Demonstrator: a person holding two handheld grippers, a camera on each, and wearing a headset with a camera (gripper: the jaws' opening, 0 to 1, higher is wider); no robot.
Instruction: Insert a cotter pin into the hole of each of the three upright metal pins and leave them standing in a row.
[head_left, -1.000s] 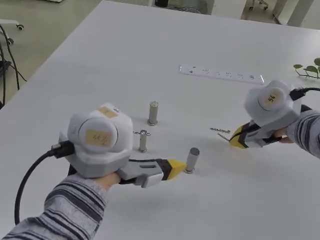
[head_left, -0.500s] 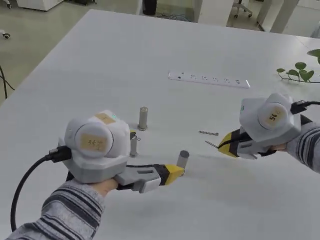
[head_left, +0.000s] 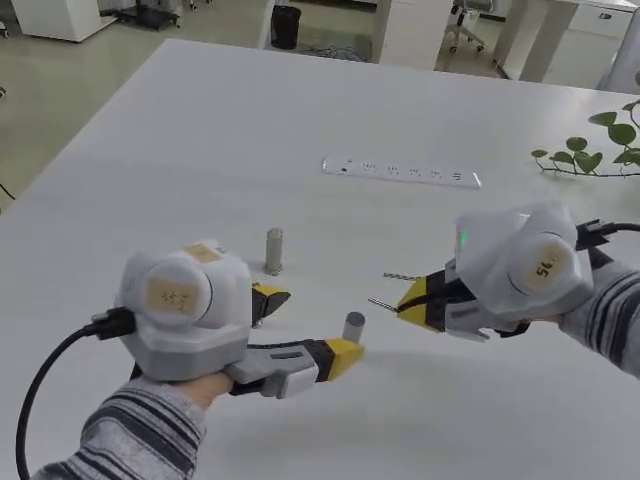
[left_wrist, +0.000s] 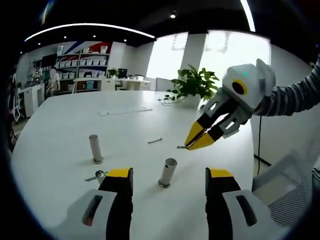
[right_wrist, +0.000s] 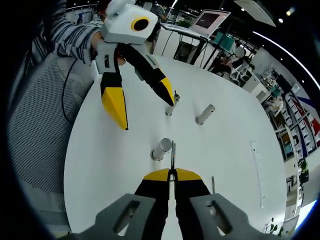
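Right now the left gripper (head_left: 306, 325) hangs low over the table (head_left: 200, 120), toward its near edge, with its yellow-tipped jaws spread wide and nothing in them. Seen from the left gripper view, the nearest metal pin (left_wrist: 167, 172) stands upright ahead of the gap between those jaws, touching neither.

The right gripper (right_wrist: 171, 172) comes in from the table's right side, jaws pressed together on the held cotter pin (right_wrist: 172, 155), which sticks straight out from the tips. Its free end is close to the top of the nearest metal pin but apart from it (the head view shows a clear gap).

Further toward the far edge, the middle metal pin (right_wrist: 170, 107) stands just beside one jaw of the left gripper, and a fitted cotter pin (left_wrist: 97, 176) already sits through its top, its ring end showing to one side. The far metal pin (head_left: 274, 250) is upright and bare.

A spare cotter pin (head_left: 400, 277) lies flat on the table near the right gripper. A white power strip (head_left: 400, 172) lies nearer the far edge, and a leafy plant (head_left: 590, 150) sits by the right edge.
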